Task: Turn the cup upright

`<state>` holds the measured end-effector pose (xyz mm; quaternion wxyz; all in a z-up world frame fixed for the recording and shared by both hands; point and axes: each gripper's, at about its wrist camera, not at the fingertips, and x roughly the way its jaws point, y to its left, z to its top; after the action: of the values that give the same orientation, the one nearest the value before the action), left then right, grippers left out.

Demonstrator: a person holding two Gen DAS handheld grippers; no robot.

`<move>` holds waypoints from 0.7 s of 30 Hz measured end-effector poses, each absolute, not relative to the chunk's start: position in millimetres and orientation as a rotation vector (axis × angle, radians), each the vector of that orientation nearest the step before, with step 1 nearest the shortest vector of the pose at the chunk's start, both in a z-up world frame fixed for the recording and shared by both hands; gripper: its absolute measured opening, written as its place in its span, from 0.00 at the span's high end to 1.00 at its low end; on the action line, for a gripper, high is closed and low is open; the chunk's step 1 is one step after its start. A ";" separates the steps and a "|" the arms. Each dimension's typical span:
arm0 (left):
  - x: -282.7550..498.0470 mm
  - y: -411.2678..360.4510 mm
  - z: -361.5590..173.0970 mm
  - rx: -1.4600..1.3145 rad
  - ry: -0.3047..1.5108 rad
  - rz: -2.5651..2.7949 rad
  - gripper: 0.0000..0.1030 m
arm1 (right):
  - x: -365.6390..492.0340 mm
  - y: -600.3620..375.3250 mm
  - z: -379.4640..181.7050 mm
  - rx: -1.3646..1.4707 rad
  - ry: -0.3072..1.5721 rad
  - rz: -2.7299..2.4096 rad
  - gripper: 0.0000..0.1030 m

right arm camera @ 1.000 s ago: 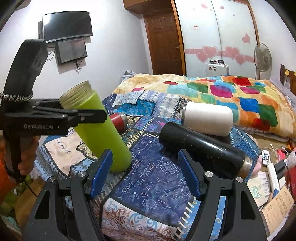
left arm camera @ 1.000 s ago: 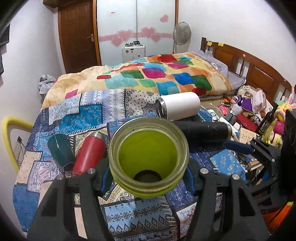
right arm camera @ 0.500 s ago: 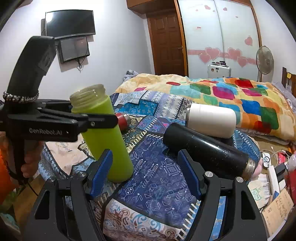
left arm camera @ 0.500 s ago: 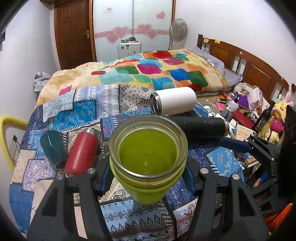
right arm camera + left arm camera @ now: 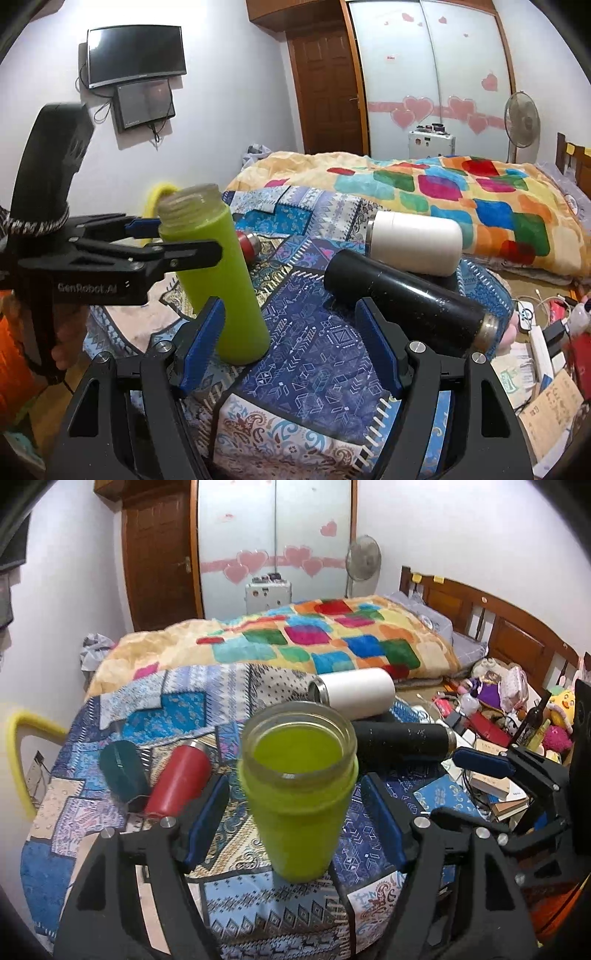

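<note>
A lime-green cup point(image 5: 299, 805) with a clear threaded rim stands upright, mouth up, on the patterned cloth; it also shows in the right wrist view point(image 5: 221, 280). My left gripper point(image 5: 295, 823) is open, its blue pads either side of the cup with gaps. Seen in the right wrist view, the left gripper point(image 5: 177, 240) straddles the cup's upper part. My right gripper point(image 5: 288, 343) is open and empty, over the blue cloth to the right of the cup.
A black bottle point(image 5: 406, 306), a white cup point(image 5: 413, 243), a red cup point(image 5: 177, 779) and a dark teal cup point(image 5: 122, 771) lie on their sides on the cloth. A colourful quilt point(image 5: 314, 642) lies behind. Clutter point(image 5: 498, 738) fills the floor at the right.
The green cup went from tilted in the left gripper to standing upright on the cloth. The left gripper's pads have come off it and the gripper has drawn back a little.
</note>
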<state>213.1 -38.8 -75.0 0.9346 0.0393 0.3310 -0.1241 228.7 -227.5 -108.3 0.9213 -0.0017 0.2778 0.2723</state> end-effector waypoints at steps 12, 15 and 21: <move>105.3 -19.0 -15.0 0.093 0.377 -0.129 0.25 | 166.9 -234.9 -48.3 0.045 0.404 0.520 0.31; 77.7 -17.7 -4.9 0.093 0.301 -0.100 0.19 | 148.2 -236.9 -35.1 0.060 0.353 0.508 0.28; 26.3 -15.2 9.2 0.073 0.189 -0.065 0.10 | 116.8 -238.7 -17.6 0.099 0.268 0.493 0.24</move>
<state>26.3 -15.2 9.2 0.9943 0.0366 0.0943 -0.0323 116.8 -238.7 -17.6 0.9596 0.0487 0.1324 0.2433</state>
